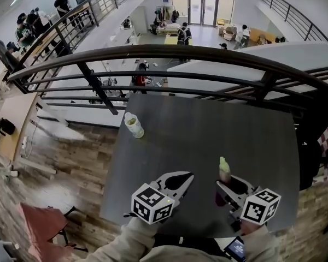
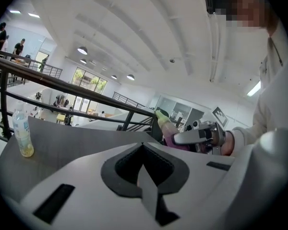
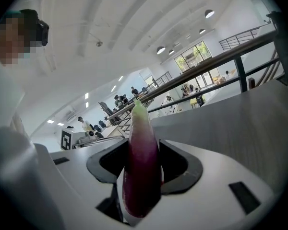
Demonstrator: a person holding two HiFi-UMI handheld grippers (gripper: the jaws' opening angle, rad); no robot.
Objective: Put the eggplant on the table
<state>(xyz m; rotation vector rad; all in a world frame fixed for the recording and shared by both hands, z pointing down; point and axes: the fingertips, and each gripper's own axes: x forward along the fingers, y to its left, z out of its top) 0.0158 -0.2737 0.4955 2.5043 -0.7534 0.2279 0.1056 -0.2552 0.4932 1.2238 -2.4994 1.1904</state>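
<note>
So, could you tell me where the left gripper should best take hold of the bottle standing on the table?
Probably its straight middle body, below the cap: the bottle stands upright with bare table around it, so the left gripper could come level from the near side, fingers opened either side.

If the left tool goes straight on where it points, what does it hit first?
Most likely the dark grey square table top: the left tool tips slightly down toward bare surface. The purple eggplant with a green tip sits just right of that line, though depth is unclear.
</note>
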